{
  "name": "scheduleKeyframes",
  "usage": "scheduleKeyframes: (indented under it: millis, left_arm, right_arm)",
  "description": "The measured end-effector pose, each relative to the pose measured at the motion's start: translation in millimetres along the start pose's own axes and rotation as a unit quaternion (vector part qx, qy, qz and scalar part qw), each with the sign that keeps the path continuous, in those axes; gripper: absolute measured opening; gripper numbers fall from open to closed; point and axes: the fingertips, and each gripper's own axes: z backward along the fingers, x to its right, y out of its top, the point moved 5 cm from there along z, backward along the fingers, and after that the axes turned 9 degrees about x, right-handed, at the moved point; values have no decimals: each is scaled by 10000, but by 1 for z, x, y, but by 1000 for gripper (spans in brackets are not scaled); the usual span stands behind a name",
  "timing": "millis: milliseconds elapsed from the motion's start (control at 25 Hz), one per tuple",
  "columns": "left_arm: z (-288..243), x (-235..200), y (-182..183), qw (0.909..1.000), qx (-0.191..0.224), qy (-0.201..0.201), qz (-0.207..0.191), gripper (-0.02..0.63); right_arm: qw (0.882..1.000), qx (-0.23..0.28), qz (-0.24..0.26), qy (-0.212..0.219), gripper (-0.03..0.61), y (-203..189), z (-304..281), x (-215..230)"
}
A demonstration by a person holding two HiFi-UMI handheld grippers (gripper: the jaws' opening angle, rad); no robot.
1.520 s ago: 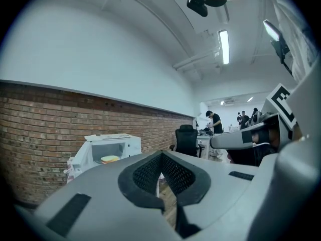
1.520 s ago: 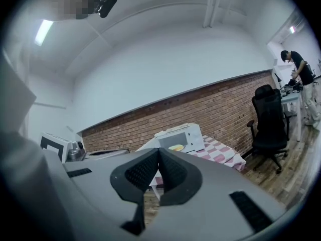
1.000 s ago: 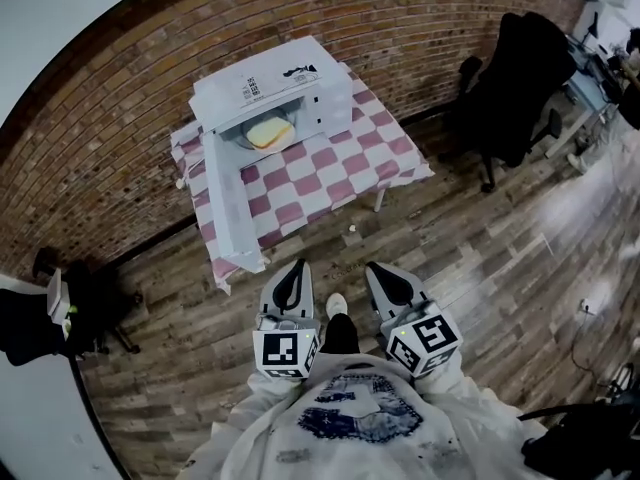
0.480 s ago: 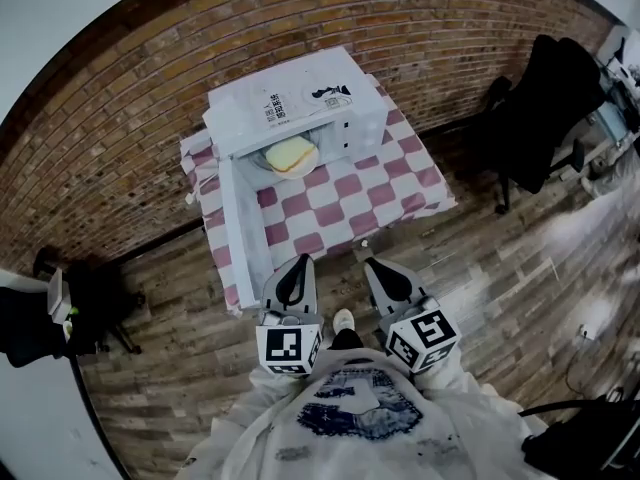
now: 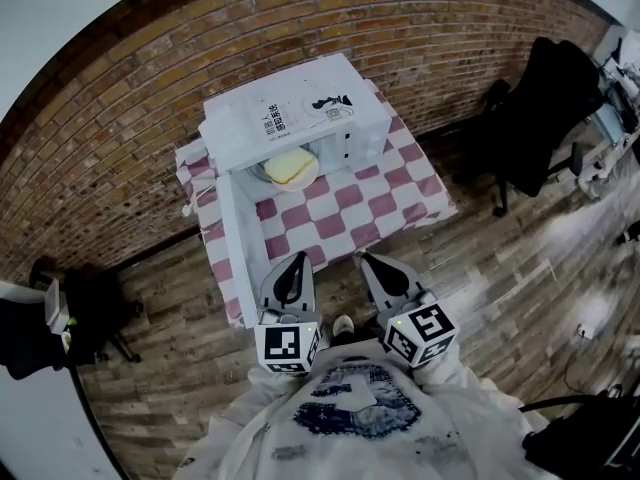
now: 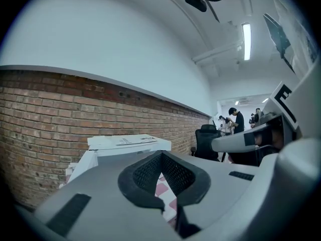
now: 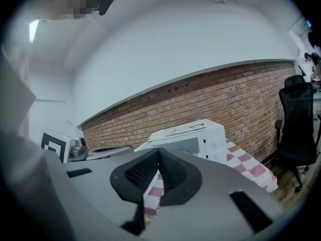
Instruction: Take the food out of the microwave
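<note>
Food (image 5: 291, 167) inside the open microwave (image 5: 290, 108)
Upper centre, well above left gripper (image 5: 293, 260) and right gripper (image 5: 372, 261); both pressed together, empty.

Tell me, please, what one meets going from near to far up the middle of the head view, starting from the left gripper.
left gripper → checked tablecloth → food → top of the microwave → brick wall

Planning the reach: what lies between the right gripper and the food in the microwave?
Only bare checkered tablecloth, seen in the head view, between the right gripper and the food. The open microwave door stands left of that stretch.
</note>
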Motion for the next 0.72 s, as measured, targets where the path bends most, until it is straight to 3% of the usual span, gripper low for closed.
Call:
scheduleKeyframes:
  millis: [720]
  left_arm:
    - [-40, -21, 2, 9994, 44, 343, 60, 8]
  right_arm:
    - [9991, -24, 79, 406, 14, 14, -53, 20]
